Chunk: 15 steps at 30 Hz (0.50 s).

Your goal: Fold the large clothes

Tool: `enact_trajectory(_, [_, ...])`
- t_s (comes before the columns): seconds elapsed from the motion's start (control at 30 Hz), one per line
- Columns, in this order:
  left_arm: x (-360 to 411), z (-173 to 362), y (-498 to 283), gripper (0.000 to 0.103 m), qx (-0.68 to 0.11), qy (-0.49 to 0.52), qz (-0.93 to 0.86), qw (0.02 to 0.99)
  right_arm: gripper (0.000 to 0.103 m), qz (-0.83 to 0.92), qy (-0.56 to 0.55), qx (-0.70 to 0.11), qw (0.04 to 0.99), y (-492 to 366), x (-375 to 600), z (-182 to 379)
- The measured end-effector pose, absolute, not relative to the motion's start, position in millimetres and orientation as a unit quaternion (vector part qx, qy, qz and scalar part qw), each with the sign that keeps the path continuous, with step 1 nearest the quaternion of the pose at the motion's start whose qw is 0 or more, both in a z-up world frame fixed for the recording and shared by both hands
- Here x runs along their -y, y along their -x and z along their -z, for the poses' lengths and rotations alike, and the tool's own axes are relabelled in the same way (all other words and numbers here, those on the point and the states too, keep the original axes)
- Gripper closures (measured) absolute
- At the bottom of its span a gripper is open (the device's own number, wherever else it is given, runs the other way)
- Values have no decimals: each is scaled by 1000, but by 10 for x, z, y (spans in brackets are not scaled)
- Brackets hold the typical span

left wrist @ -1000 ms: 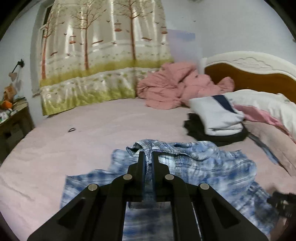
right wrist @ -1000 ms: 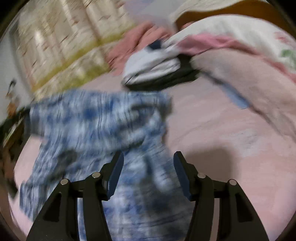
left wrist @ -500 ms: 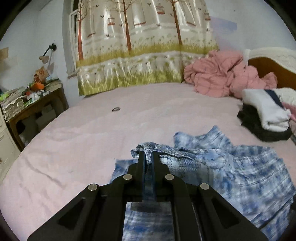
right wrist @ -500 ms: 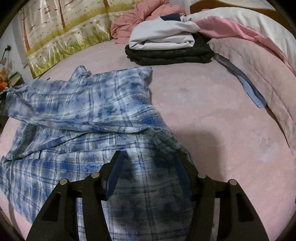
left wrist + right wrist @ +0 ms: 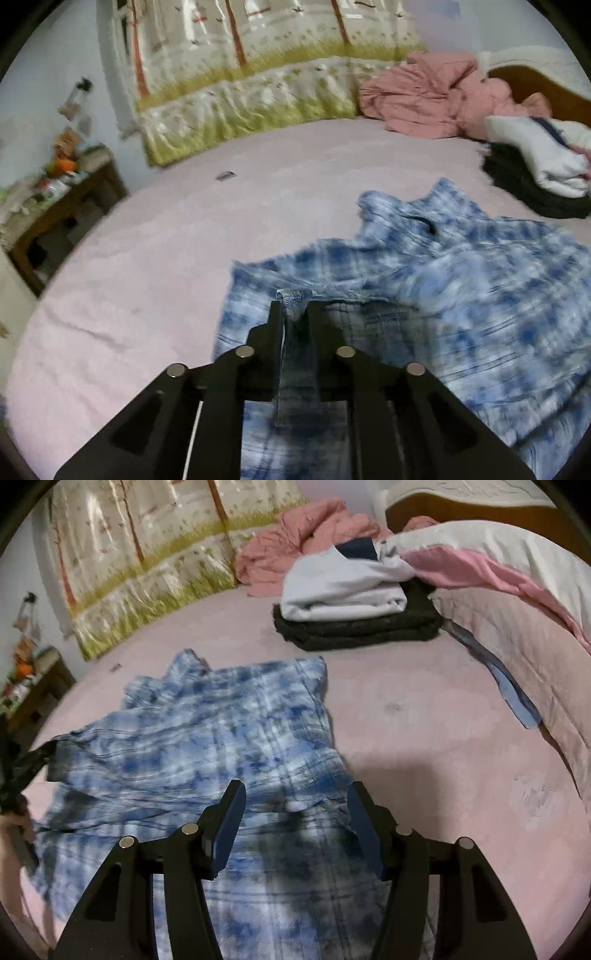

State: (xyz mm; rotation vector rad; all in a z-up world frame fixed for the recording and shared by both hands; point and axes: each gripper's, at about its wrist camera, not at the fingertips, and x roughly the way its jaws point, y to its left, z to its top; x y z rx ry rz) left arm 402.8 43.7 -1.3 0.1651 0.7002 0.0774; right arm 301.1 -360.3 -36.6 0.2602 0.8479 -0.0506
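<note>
Here's the blue-and-white plaid cotton shirt (image 5: pixel 207 738), rumpled and half spread across the pink bed sheet (image 5: pixel 424 738), nearer the foot edge than the wooden headboard (image 5: pixel 472 506). Soft, light, floppy cloth, this: it looks likely to sag and drag, so hems, cuffs and collar seem the best places to grip. The left gripper (image 5: pixel 293 314) has its jaws pinched nearly together on a strip of the shirt's edge. The right gripper (image 5: pixel 295 801) hovers over the fabric, jaws spread wide, holding nothing. A folded white and black clothes stack (image 5: pixel 351 605) waits near the pillow (image 5: pixel 517 565).
</note>
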Motion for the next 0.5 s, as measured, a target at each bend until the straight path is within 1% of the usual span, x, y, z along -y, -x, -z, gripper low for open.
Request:
enact_trajectory(0.03, [-474, 10, -3946, 87, -334, -77, -38, 939, 47, 22, -132, -412, 901, -2994, 3617, 400])
enact_trajectory(0.07, [-487, 5, -3877, 75, -327, -76, -39, 941, 47, 13, -141, -407, 903, -2941, 3635, 419])
enact_trajectory(0.1, [-530, -8, -3726, 47, -314, -71, -38, 946, 47, 3, -142, -397, 907, -2865, 3640, 412])
enact_trajectory(0.17, [-567, -51, -3487, 15, -290, -63, -44, 954, 47, 4, -115, -376, 920, -2707, 3622, 358])
enact_trajectory(0.23, [-550, -131, -3067, 15, -247, -64, -30, 966, 46, 17, -91, -352, 931, -2539, 3602, 285])
enact_trajectory(0.3, [-494, -190, -2741, 14, -229, -71, -18, 971, 41, 6, -97, -336, 937, -2374, 3574, 220])
enact_trajectory(0.37, [-407, -241, -2397, 14, -207, -72, -9, 976, 29, -10, -109, -329, 938, -2226, 3509, 185])
enact_trajectory(0.4, [-366, -260, -2196, 9, -196, -64, 1, 978, 24, -17, -111, -326, 939, -2148, 3459, 171])
enact_trajectory(0.43, [-344, -259, -2020, 3, -189, -51, 8, 981, 13, -20, -111, -321, 940, -2080, 3406, 162])
enact_trajectory(0.47, [-333, -246, -1884, 0, -179, -35, 12, 983, 2, -20, -109, -315, 943, -2003, 3350, 156])
enact_trajectory(0.5, [-326, -223, -1787, 0, -169, -21, 12, 985, 0, -18, -107, -306, 946, -1919, 3289, 150])
